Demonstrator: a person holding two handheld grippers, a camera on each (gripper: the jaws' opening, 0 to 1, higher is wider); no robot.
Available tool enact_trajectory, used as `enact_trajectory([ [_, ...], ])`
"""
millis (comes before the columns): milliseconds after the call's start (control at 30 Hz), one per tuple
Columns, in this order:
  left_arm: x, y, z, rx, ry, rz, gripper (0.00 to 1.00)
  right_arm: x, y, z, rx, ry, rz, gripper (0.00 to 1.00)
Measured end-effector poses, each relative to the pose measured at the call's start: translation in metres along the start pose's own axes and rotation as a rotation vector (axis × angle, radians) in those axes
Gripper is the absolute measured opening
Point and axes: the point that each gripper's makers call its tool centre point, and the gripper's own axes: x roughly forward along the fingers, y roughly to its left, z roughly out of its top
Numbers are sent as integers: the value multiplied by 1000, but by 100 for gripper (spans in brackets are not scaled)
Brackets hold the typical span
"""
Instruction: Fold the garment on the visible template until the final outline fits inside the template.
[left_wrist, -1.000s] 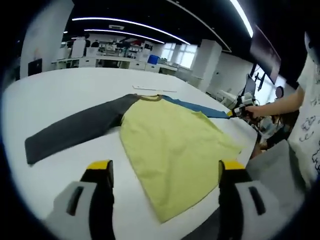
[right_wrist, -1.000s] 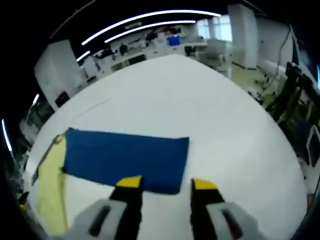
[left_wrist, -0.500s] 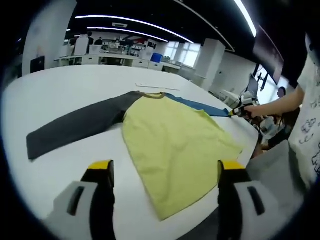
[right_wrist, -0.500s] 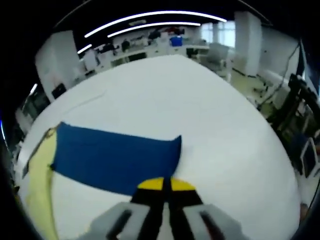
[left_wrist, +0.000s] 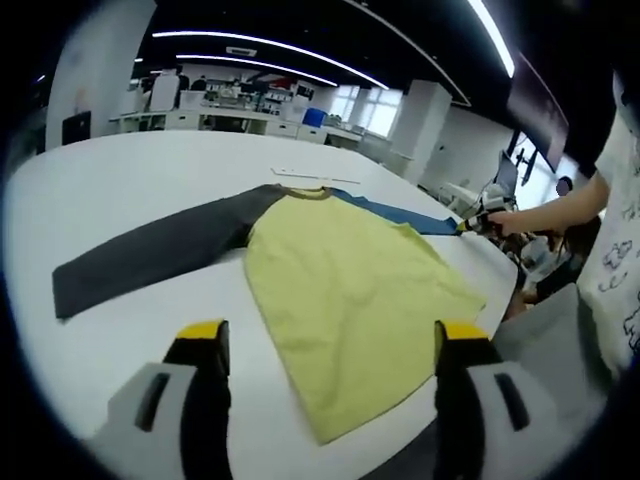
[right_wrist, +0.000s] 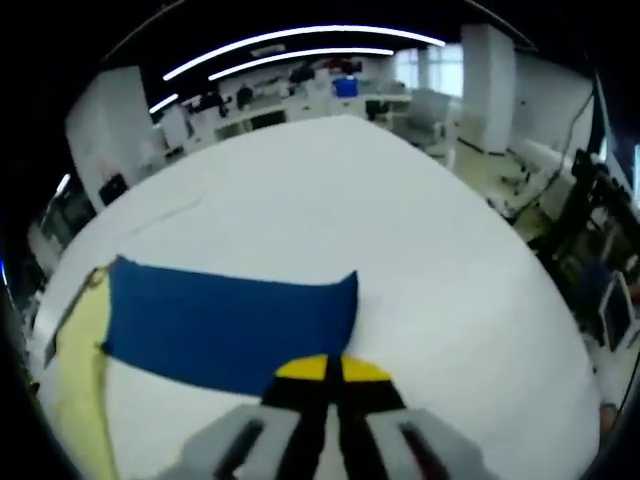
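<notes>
**Right gripper pinching the blue sleeve cuff; left gripper spread over the hem**

The garment (left_wrist: 340, 275) lies flat on the white table (left_wrist: 130, 190), a shirt with a yellow body, a dark grey sleeve (left_wrist: 150, 255) stretched out to one side and a blue sleeve (right_wrist: 225, 320) to the other.

In the left gripper view, the left gripper (left_wrist: 325, 340) hovers near the shirt's lower hem with its yellow-tipped jaws set wide apart, the hem corner showing between them; whether they touch the cloth cannot be told. Beyond the yellow body, at the far end of the blue sleeve, the right gripper (left_wrist: 478, 222) sits in a person's hand (left_wrist: 520, 218).

In the right gripper view, the right gripper's jaws are pressed together on the near edge of the blue sleeve's cuff end. The cuff's corner curls up slightly just beside the jaws. The yellow body adjoins the sleeve's other end.
</notes>
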Motion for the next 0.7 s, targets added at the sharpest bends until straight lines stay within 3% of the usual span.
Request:
enact_trajectory([
  [167, 0, -2, 2, 4, -9, -6, 81, -7, 7, 19, 0, -36, 45, 0],
  [300, 1, -4, 3, 3, -14, -13, 81, -15, 27, 36, -23, -71, 103, 0],
  [700, -2, -3, 10, 18, -53, 2, 80, -24, 135, 72, -105, -118, 338, 0],
])
